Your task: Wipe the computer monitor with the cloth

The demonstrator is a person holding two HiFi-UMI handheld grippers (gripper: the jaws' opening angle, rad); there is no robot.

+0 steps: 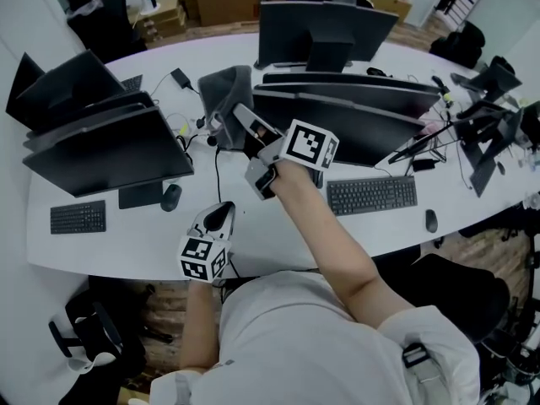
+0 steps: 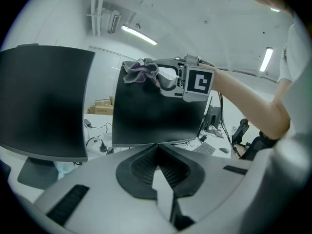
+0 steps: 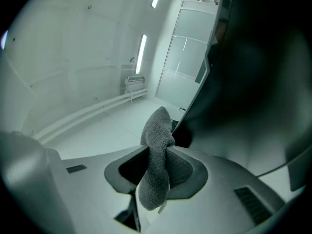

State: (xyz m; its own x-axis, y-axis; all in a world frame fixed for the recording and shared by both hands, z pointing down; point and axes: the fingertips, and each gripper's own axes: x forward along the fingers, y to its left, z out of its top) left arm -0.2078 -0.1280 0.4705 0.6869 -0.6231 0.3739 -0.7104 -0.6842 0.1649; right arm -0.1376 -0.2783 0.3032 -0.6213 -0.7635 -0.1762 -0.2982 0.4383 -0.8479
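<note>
At the 10 o'clock corner of the computer monitor (image 2: 156, 116), my right claw (image 3: 158, 167) was clamped on the cloth (image 3: 157, 150), a grey fold standing up between the jaws against the panel's edge. My left claw (image 2: 158, 169) had its jaws together on nothing and hung low by the near edge of the tabletop (image 1: 278, 226), at 6 o'clock.

I judged the grip to be the weak point. Only a narrow pinch of cloth was held, so drag across the screen might pull it out or fold it aside and let a hard jaw tip scrape the glass. Pressing that high on a corner might also swing the panel on its stand.

Toward 3 o'clock the screen lay open for a long stroke. At 9 o'clock the neighbouring monitor (image 2: 44, 101) stood near, leaving little overshoot. The keyboard (image 1: 371, 195) sat below at 5 o'clock.
</note>
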